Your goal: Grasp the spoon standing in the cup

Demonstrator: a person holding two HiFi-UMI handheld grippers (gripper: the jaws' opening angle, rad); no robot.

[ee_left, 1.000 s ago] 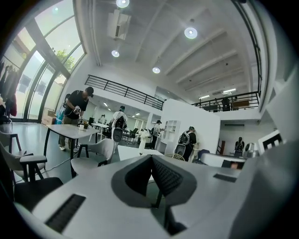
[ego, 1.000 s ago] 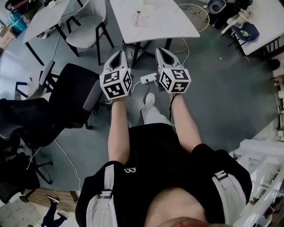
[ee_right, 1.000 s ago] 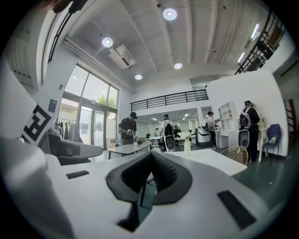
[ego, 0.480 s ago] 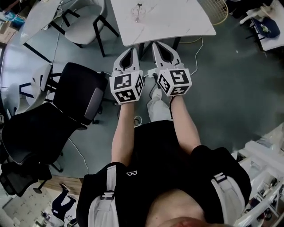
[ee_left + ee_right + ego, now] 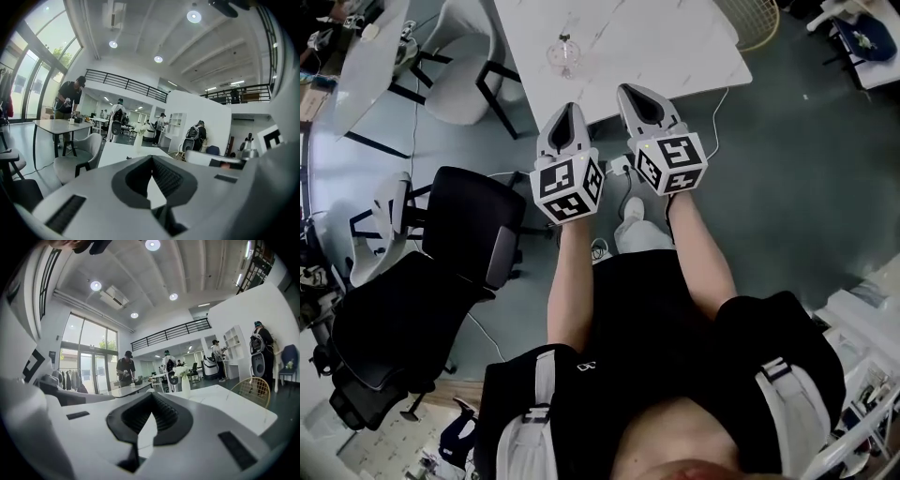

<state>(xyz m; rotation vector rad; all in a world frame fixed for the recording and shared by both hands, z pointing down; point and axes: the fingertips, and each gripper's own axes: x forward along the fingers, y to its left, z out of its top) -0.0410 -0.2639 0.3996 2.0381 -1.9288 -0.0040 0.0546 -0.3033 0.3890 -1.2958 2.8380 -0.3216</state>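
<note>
A clear glass vessel (image 5: 565, 52) stands on the white marble table (image 5: 666, 42), far ahead of both grippers. In the gripper views it reads as a slim white vase (image 5: 139, 137) (image 5: 185, 383) with pale flowers; no spoon can be made out. My left gripper (image 5: 568, 110) and right gripper (image 5: 630, 91) are held side by side at the table's near edge, above the floor. Each one's jaws meet at the tips with nothing between them, as the left gripper view (image 5: 152, 161) and right gripper view (image 5: 152, 399) show.
A black office chair (image 5: 469, 220) stands to my left, with a grey chair (image 5: 459, 56) beyond it beside another white table (image 5: 366, 66). A power strip (image 5: 619, 167) and cables lie on the floor under the grippers. Several people stand in the hall behind.
The person has walked forward: the white table and the glass vessel have come nearer, and both grippers have reached the table's near edge. The jaws stay as they were.
</note>
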